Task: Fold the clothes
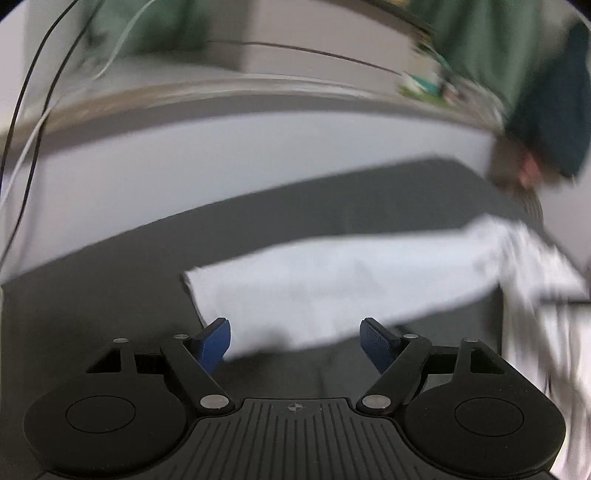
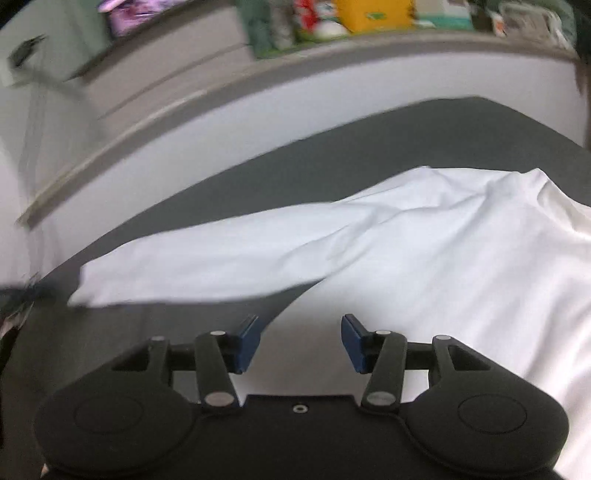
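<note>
A white long-sleeved garment [image 2: 424,240] lies spread on a dark grey mat [image 2: 332,155]. Its sleeve [image 2: 207,258] stretches out to the left in the right wrist view. My right gripper [image 2: 299,339] is open and empty, just above the garment's body near the armpit. In the left wrist view the same sleeve [image 1: 332,288] lies across the mat [image 1: 110,295], its cuff end near my left gripper [image 1: 295,341], which is open and empty with its blue pads [image 1: 214,343] over the cuff. Both views are motion-blurred.
The mat lies on a white table [image 1: 221,162] with a grey raised edge behind. Cables [image 1: 29,122] hang at the left. A person's arm in a dark sleeve [image 1: 546,122] is at the right of the left wrist view. Coloured boxes [image 2: 369,14] stand on a shelf behind.
</note>
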`<state>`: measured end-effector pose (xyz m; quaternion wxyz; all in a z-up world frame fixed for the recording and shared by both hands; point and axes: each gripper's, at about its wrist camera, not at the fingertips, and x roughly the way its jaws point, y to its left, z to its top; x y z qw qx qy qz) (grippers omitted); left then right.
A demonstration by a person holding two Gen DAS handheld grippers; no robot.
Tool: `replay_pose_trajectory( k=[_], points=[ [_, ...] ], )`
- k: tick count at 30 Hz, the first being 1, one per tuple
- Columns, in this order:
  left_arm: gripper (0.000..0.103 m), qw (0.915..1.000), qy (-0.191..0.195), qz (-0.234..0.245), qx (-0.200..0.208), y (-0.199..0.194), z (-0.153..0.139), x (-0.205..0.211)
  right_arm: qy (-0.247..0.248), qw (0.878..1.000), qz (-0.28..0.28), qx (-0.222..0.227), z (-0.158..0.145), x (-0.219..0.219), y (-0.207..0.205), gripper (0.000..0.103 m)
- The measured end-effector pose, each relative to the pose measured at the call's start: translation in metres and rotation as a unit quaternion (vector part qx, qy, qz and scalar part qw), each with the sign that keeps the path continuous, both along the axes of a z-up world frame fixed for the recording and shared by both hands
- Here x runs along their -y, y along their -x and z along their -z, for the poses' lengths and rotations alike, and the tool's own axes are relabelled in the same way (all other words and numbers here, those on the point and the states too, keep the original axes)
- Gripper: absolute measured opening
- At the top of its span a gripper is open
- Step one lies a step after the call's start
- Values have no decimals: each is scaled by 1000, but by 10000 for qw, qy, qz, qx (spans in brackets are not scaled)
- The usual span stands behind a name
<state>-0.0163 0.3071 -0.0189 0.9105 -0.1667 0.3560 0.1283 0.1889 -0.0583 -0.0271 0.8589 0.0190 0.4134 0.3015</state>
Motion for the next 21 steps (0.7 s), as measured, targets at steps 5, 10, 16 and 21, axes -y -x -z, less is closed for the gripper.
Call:
replay_pose_trajectory(
  k=[5, 10, 16, 21],
  points=[
    [78, 9949, 502, -875, -1, -21, 14, -25, 461, 9959, -23, 779, -21, -5, 62, 49],
    [78, 9943, 525, -920, -118, -30, 31, -28, 378, 9954, 443, 755, -39, -13, 43, 45],
    [52, 9952, 241, -880, -353, -35, 46, -29, -701, 9785, 1895, -403, -48, -11, -87, 42],
    [22, 9959, -185, -641, -612, -39, 46, -28, 1, 9729, 2233, -599, -29, -52, -177, 28]
  ],
)
